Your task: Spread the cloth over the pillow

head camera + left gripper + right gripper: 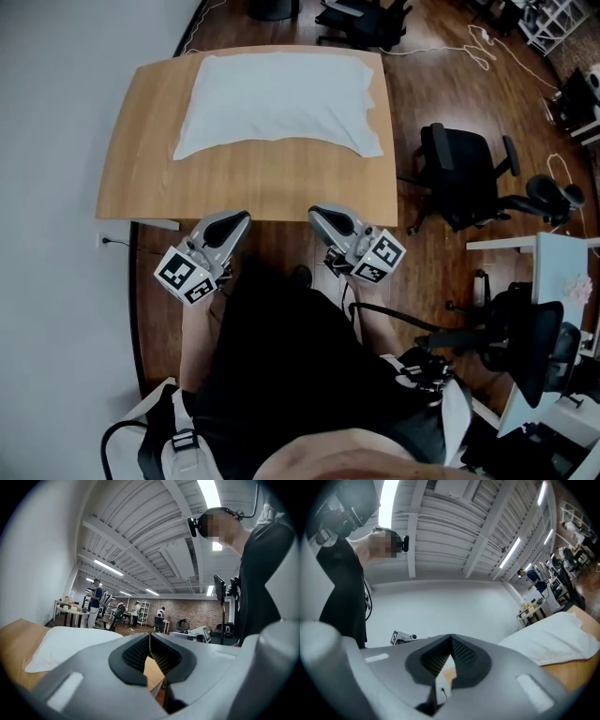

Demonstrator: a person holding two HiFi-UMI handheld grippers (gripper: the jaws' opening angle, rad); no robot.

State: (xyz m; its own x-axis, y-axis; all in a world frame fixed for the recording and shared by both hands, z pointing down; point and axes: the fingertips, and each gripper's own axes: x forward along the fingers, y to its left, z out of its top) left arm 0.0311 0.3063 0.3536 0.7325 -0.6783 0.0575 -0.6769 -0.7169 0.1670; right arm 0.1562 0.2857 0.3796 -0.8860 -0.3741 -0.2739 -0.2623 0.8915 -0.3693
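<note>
Matt wooden table [253, 187], soft white cloth [281, 98] (faintly creased)

Your head camera looks steeply down on the worktop [253, 187], while both gripper views skim low from its near edge, sharing the pillow [281, 98].

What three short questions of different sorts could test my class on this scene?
1. True or false: the white cloth lies on the floor.
2. Choose one. The left gripper and the right gripper are: A) both shut and empty; B) both open; C) both shut on the cloth.
3. Fill in: in the head view, the black office chair stands to the ___ of the table.

Key: 1 false, it lies on the table. 2 A. 3 right.
</note>
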